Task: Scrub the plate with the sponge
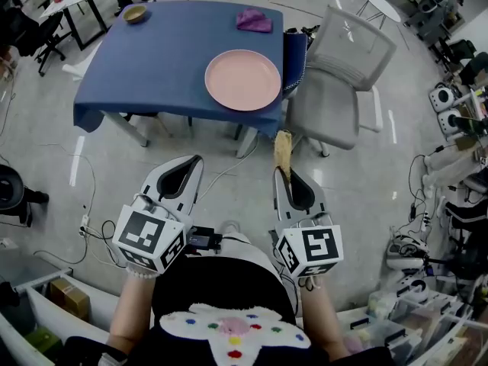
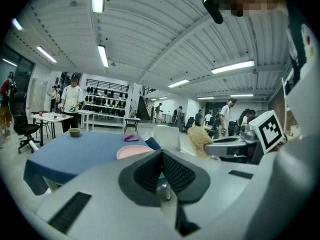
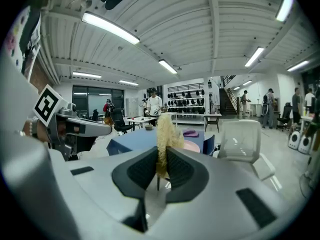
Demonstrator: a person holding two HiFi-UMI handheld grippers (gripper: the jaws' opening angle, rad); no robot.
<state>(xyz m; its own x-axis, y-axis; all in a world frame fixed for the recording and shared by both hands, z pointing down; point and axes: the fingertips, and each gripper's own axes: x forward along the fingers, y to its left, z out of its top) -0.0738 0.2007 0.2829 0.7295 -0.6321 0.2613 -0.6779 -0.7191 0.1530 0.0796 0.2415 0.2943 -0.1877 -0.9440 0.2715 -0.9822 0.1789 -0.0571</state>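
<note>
A round pink plate [image 1: 243, 79] lies on the near right part of the blue table [image 1: 152, 59]; it also shows as a pink plate [image 2: 133, 152] past my left jaws. My right gripper [image 1: 288, 180] is shut on a tan sponge [image 1: 283, 152], which sticks up between its pads as a tan sponge [image 3: 165, 139]. My left gripper [image 1: 185, 172] is shut with nothing in it. Both grippers hang low over the floor, well short of the table's near edge.
A purple cloth [image 1: 254, 20] lies at the table's far right and a small wooden bowl [image 1: 135, 14] at its far left. A grey office chair [image 1: 335, 82] stands right of the table. Cables and boxes line the floor at the edges; people stand in the background.
</note>
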